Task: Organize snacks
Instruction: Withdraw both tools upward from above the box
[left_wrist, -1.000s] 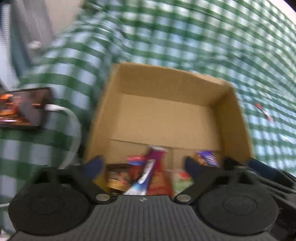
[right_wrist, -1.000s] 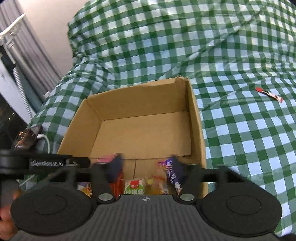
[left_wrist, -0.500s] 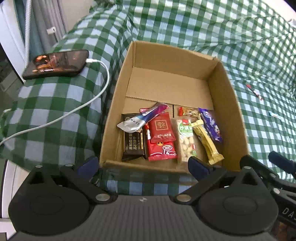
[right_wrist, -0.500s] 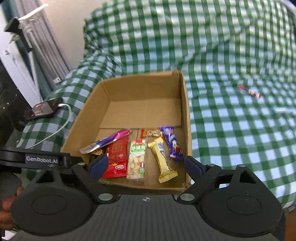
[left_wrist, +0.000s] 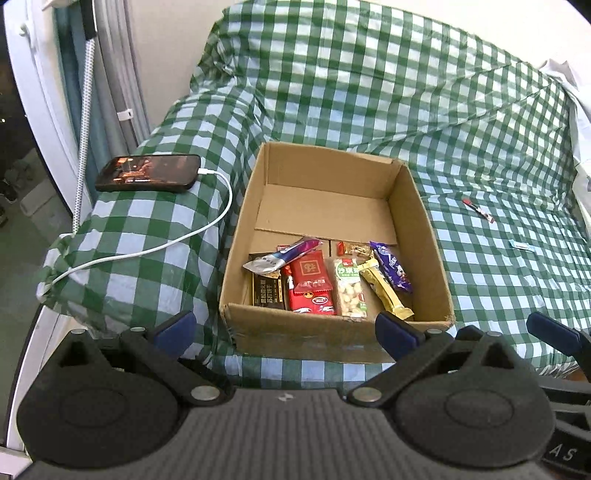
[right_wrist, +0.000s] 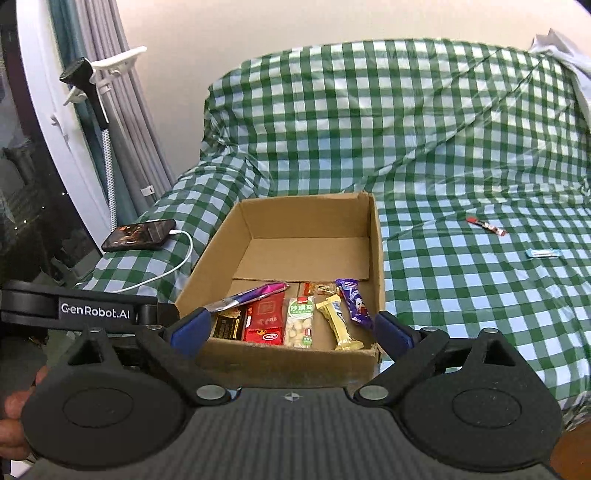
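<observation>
Matt cardboard box (left_wrist: 421, 236), glossy wrappers (left_wrist: 310, 280)

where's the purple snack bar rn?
In the cardboard box, near end, rightmost of the row: the purple snack bar lies along the box's right wall, just right of the yellow bar. Same spot in the right wrist view.

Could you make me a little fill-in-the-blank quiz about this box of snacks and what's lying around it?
1. The snacks lie in a row at the near end of a ____ box.
2. The phone beside the box is plugged into a ____ cable.
3. The cloth under everything is checked white and ____.
4. The small red wrapper lies ____ the box, on the cloth.

Missing words: cardboard; white; green; outside
</observation>
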